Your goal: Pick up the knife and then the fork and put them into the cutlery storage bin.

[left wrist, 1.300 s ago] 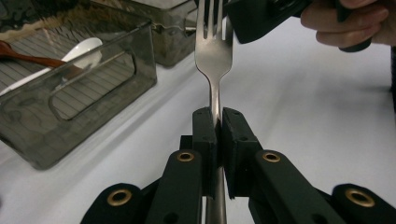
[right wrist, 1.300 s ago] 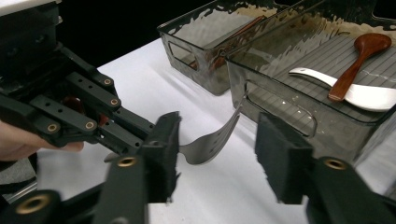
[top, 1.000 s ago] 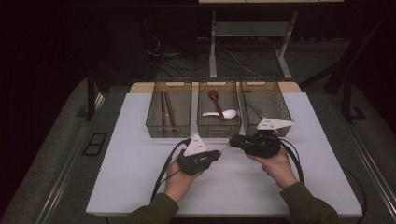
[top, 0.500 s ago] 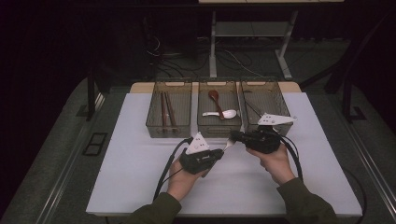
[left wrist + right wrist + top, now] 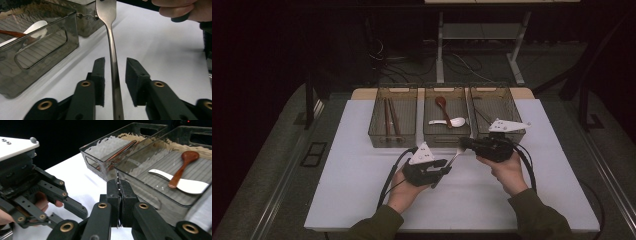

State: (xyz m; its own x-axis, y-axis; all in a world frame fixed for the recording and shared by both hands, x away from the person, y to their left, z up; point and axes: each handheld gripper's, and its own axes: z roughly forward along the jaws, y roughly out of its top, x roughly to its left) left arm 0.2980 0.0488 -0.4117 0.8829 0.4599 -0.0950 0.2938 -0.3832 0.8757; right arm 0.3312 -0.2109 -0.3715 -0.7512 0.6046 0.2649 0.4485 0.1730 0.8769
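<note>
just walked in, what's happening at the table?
A person is passing a metal fork from one handheld gripper to the other above the white table. The right gripper is shut on the fork's head end. The left gripper has just been opening; the fork's handle runs between its pads without being pressed. Behind them stand three bins: chopsticks in the left bin, two spoons in the middle bin.

A silver fork gleams between my matte black jaws, their pivots ringed in brass, above a plain white counter. Smoke-grey translucent bins with ribbed floors hold a reddish-brown wooden spoon, a white spoon and dark brown chopsticks; my sleeves are olive green
</note>
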